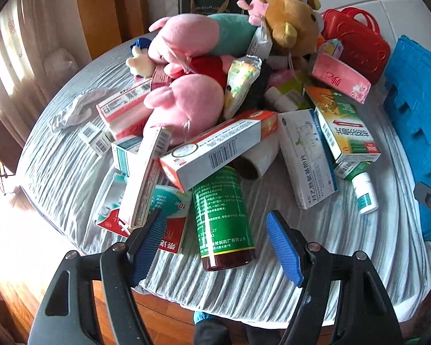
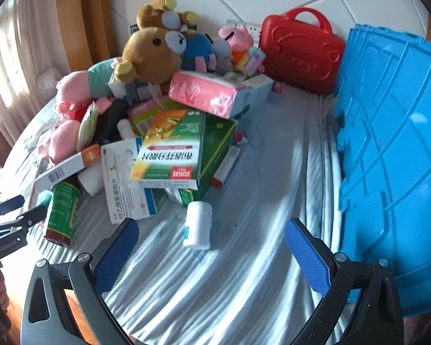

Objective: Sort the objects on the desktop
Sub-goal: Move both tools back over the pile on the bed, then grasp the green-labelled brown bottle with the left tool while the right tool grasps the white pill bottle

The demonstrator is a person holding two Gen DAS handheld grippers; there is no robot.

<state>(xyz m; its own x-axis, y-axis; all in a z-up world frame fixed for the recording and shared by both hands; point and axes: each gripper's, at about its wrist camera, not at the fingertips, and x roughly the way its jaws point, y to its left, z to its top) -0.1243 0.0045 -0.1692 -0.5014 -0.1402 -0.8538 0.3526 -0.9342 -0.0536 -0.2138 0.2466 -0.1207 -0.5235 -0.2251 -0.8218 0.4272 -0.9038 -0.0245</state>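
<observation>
A heap of medicine boxes, bottles, tissue packs and plush toys covers the table. A green-labelled brown bottle lies on its side at the near edge of the heap. My left gripper hangs open just above it, blue pads on either side, nothing gripped. A white bottle lies on the grey-white cloth in the right wrist view. My right gripper is open over bare cloth just in front of that bottle. A brown bear plush tops the heap. The left gripper also shows at that view's left edge.
A blue plastic crate stands along the table's right side. A red toy case stands at the back by the wall. Pink plush toys lie in the heap's middle. The table's wooden edge is near me; curtains hang at left.
</observation>
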